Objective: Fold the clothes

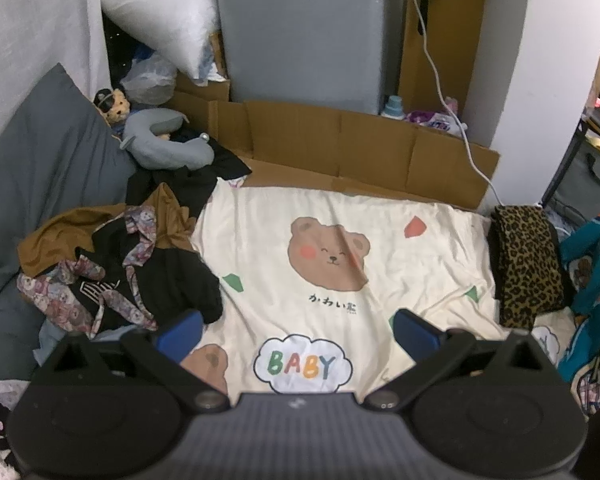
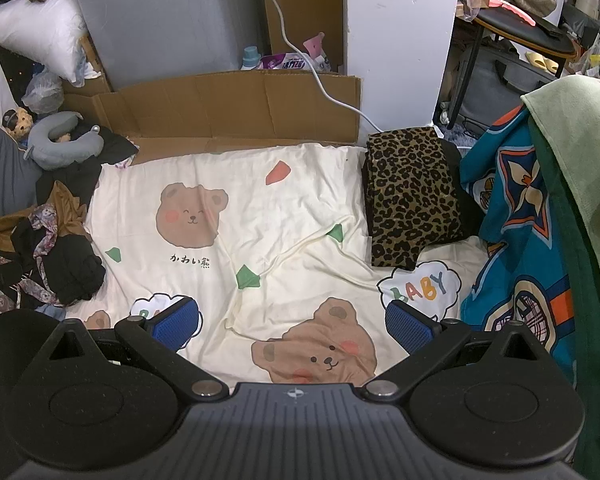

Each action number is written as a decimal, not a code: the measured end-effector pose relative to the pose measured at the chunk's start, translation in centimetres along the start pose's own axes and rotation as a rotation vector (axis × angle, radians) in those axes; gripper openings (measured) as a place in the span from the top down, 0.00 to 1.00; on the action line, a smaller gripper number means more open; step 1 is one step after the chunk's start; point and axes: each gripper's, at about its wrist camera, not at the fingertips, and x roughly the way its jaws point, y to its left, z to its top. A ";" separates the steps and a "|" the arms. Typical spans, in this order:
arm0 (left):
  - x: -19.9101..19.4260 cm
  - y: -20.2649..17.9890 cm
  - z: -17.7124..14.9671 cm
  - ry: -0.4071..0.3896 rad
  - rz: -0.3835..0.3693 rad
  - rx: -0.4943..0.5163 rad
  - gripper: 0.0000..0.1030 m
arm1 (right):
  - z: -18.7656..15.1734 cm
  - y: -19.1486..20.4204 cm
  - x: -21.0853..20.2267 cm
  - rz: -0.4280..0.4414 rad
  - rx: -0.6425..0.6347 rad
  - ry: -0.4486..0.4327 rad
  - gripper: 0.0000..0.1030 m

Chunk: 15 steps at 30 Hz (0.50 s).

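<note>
A heap of unfolded clothes in black, brown and floral cloth lies at the left edge of a cream bear-print sheet; the right wrist view shows the same heap at its left side. A folded leopard-print garment rests on the sheet's right side, also in the right wrist view. My left gripper hovers above the sheet, jaws wide open and empty, its left finger close to the heap. My right gripper is open and empty over the sheet, nearer the leopard-print garment.
A teal patterned blanket and green cloth border the right. Flattened cardboard lines the far edge, below a grey cabinet. A grey neck pillow, a grey cushion and a white cable lie around.
</note>
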 end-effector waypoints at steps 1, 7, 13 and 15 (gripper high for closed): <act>0.0 0.0 0.0 0.002 -0.003 -0.003 0.01 | 0.0 0.0 0.0 0.001 0.000 0.000 0.00; -0.1 0.1 0.0 0.012 -0.005 -0.009 0.01 | -0.1 -0.1 0.0 0.005 0.001 0.000 0.00; 0.1 0.1 -0.1 0.016 -0.010 0.001 0.01 | 0.2 0.0 -0.1 0.006 0.003 0.000 0.00; 0.3 -0.2 -0.3 0.015 -0.010 0.000 0.01 | 0.2 0.0 -0.1 0.005 0.004 0.000 0.00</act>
